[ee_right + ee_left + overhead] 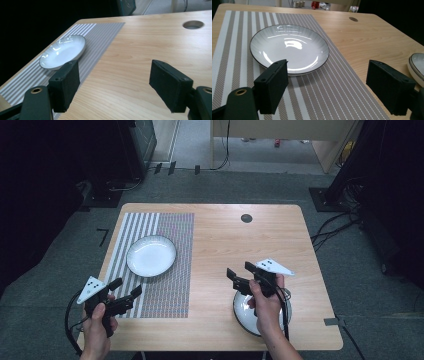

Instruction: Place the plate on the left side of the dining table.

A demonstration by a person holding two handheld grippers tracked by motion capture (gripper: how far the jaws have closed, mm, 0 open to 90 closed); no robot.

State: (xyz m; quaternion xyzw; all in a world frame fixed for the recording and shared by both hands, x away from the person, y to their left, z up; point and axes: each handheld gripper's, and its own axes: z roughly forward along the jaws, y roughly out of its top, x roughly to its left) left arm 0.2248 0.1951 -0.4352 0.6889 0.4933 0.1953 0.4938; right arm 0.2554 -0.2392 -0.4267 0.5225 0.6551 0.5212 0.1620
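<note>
Worktop: a light wood top with a small round hole near the far edge, at about 12 o'clock.
Mat: a striped mat lies flat on the left half of the worktop, at about 9 o'clock.
Plate: a white plate with a dark rim sits on the mat, in its far half. It is empty and shiny.
Second plate: another plate like it sits on the bare wood at about 5 o'clock, near the front edge. A hand hides part of it.
Left gripper: a hand holds it over the near end of the mat, at about 7 o'clock. Its jaws are wide apart and hold nothing. They point at the plate on the mat.
Right gripper: the other hand holds it above the second plate. Its jaws are wide apart too and hold nothing. They point across the wood, toward the mat.
</note>
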